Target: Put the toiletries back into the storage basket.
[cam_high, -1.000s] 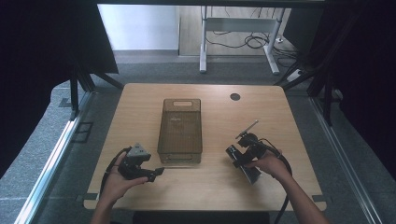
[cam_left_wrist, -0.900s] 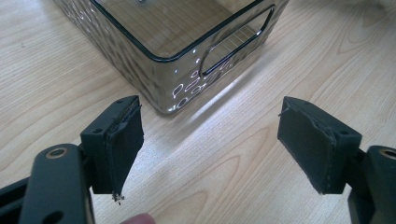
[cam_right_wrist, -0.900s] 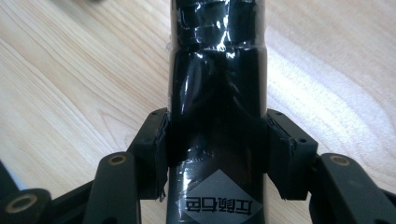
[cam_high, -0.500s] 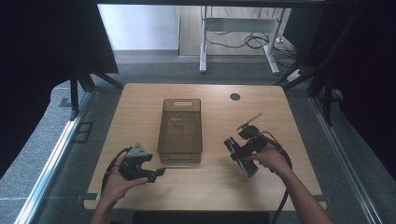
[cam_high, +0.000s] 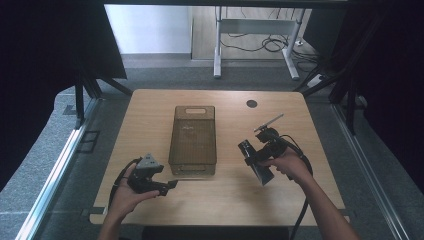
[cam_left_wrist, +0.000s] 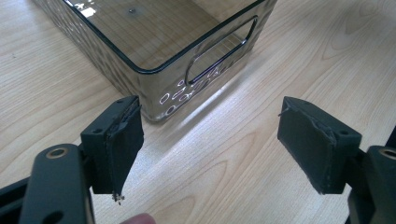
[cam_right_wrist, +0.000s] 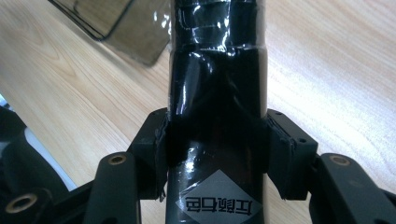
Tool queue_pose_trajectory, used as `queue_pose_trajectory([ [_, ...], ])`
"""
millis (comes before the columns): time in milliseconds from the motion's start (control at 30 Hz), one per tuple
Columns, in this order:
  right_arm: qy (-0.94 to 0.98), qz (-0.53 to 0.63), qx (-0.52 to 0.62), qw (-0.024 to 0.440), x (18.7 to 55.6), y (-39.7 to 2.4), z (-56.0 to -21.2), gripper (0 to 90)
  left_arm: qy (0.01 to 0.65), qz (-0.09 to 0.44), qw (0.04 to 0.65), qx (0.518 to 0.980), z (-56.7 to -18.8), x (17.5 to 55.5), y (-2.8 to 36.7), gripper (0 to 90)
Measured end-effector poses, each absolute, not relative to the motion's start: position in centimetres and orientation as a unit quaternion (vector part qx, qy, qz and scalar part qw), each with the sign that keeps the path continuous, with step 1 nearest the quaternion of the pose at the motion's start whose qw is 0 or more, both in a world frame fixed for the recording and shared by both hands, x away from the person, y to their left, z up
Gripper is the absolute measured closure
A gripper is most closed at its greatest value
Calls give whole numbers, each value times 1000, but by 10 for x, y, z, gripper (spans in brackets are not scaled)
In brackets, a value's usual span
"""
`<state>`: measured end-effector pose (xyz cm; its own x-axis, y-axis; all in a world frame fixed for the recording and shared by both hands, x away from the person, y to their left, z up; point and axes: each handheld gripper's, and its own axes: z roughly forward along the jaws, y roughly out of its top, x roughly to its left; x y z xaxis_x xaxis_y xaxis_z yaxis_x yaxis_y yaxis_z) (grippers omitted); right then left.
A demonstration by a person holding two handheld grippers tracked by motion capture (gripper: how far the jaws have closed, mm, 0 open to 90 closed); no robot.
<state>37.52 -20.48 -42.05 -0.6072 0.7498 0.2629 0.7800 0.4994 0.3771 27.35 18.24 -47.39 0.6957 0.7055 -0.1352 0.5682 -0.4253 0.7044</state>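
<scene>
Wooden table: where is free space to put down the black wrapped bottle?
The wooden table is bare left of the smoky transparent plastic bin, and between it and the right edge, beyond the right gripper holding the black wrapped bottle. Crowded: the near edge, around the open left gripper.

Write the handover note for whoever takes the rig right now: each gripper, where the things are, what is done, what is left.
Right gripper: shut on the black bottle, fingers clamping its sides, held off the table to the right of the bin.
Left gripper: open, holding nothing, aimed at the near handle end of the bin.
Smoky clear bin: at table centre, nothing visible in it.
Done: bottle picked up.
Left, probably: carry the bottle over the bin and set it inside; the left gripper could steady the bin.
</scene>
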Motion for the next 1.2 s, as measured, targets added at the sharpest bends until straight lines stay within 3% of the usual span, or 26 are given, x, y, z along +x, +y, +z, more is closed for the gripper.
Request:
queue_pose_trajectory([
  [1200, -852, -261, -451, 47, 403, -157, -380, 463, 381, 88, 378, 839, -476, 275, 185, 226],
])
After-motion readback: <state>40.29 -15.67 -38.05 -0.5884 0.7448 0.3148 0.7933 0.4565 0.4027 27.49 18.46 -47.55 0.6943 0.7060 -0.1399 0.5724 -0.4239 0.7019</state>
